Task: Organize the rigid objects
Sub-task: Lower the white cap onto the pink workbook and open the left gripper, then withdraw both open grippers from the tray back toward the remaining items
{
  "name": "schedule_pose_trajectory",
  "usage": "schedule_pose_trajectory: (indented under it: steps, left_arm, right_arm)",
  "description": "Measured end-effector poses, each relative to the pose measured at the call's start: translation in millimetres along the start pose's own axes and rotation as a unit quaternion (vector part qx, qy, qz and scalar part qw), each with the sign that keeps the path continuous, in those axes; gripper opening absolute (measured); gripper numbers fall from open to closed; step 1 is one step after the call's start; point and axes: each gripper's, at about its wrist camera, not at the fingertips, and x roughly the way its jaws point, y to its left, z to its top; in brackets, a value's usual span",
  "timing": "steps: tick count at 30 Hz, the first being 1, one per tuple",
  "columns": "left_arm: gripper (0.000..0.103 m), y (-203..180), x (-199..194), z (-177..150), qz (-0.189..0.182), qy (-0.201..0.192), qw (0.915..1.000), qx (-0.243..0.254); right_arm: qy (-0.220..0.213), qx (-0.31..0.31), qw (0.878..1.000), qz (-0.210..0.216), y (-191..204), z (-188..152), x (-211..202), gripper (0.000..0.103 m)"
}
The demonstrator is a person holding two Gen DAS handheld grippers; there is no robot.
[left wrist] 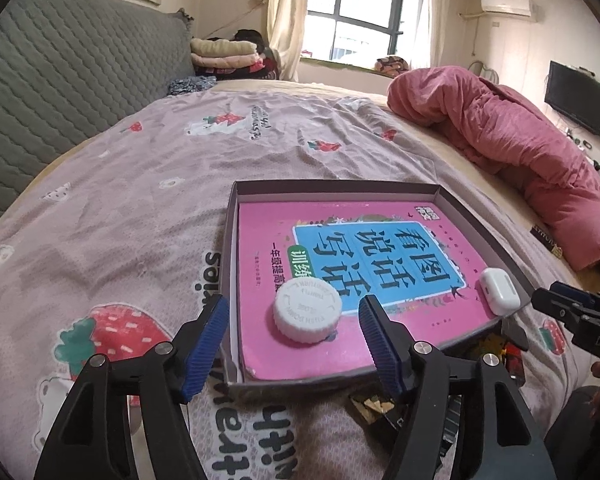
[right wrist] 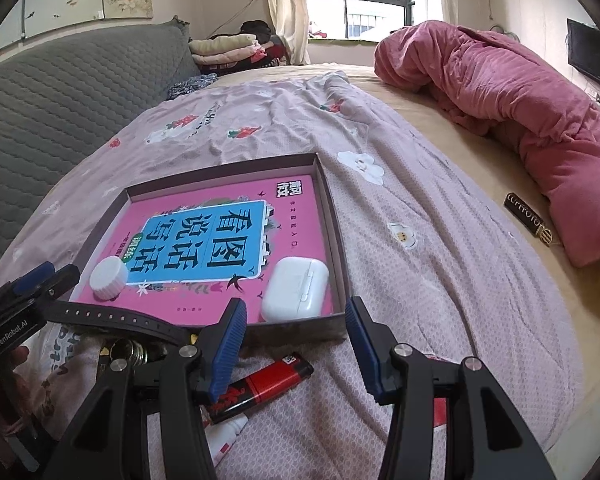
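Bedspread (left wrist: 140, 200) carries a box (left wrist: 230, 240) gathering hard items: cap (left wrist: 307, 312) at seven o'clock, case (left wrist: 499, 290) at four (both jaws wide, empty).

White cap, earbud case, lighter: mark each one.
White cap (left wrist: 307, 312), left wrist view, on its embossed top.
Earbud case (right wrist: 296, 290), right wrist view, middle of its lid side.
Lighter (right wrist: 266, 384), right wrist view, on its red body.
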Motion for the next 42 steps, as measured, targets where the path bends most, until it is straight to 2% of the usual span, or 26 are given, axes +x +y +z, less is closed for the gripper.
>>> schedule_pose_trajectory:
  steps: [10,24,42]
  left_arm:
    - [0.069,-5,-29,-5,0.024,-0.014,0.9996,-0.011]
    - [0.069,-22,-63,-13,0.021,-0.024,0.9995,0.008]
    - [0.069,-35,-63,-26,0.004,0.009,0.9999,0.005]
  right_arm:
    - [-0.009,0.006,1.0,0.012,1,-4,-19,0.051]
    - [-0.014,-0.007,1.0,0.021,11,-14,-41,0.051]
    - [-0.006,-0.011,0.999,0.039,16,-23,-49,0.051]
